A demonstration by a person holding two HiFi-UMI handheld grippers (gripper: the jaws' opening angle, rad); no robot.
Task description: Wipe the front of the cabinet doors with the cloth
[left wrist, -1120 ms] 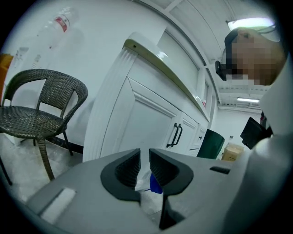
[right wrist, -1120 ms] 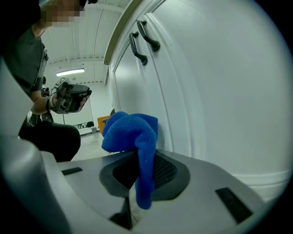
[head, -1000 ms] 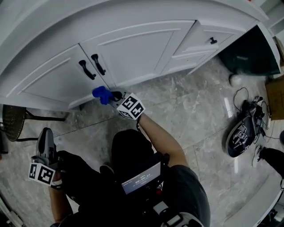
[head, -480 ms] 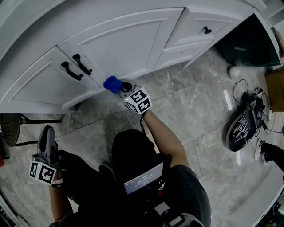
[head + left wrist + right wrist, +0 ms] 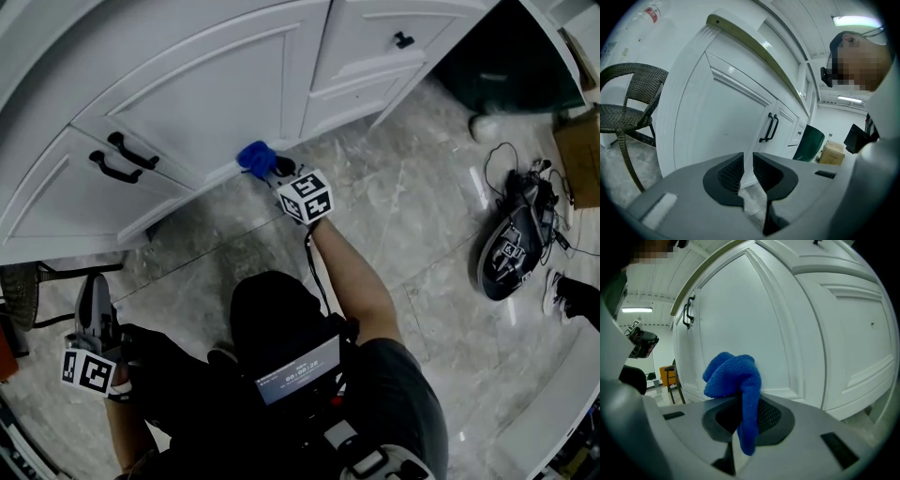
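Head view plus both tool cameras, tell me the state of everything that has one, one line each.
right tool: shut on the blue cloth.
blue cloth: bunched up, clamped, at the bottom edge of a cabinet door.
left tool: jaws a narrow gap apart, nothing between them, held low, away from the cabinet.
cabinet doors: shut.
drawer: shut.

my cloth [image 5: 733, 376] is fuzzy, matt fabric (blue); cabinet doors [image 5: 225, 84] smooth painted white; floor [image 5: 412, 216] glossy stone-look tile.
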